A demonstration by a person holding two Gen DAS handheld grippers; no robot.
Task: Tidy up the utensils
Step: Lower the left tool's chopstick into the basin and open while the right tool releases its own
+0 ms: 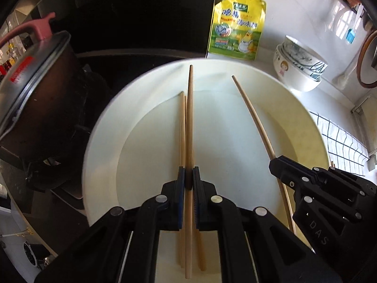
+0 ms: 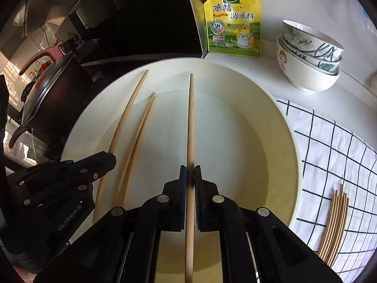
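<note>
Your left gripper (image 1: 189,176) was clamped on one chopstick (image 1: 189,122) and your right gripper (image 2: 190,176) on another chopstick (image 2: 191,118), both over the white basin (image 2: 235,77). Two loose chopsticks (image 2: 139,139) apparently lay inside it, and a bundle of chopsticks (image 2: 334,224) rested on the checked cloth (image 2: 329,146).

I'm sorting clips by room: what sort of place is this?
Most likely a home kitchen counter: a lidded pot at left, a seasoning pouch, stacked bowls and chopsticks on a checked cloth.
</note>
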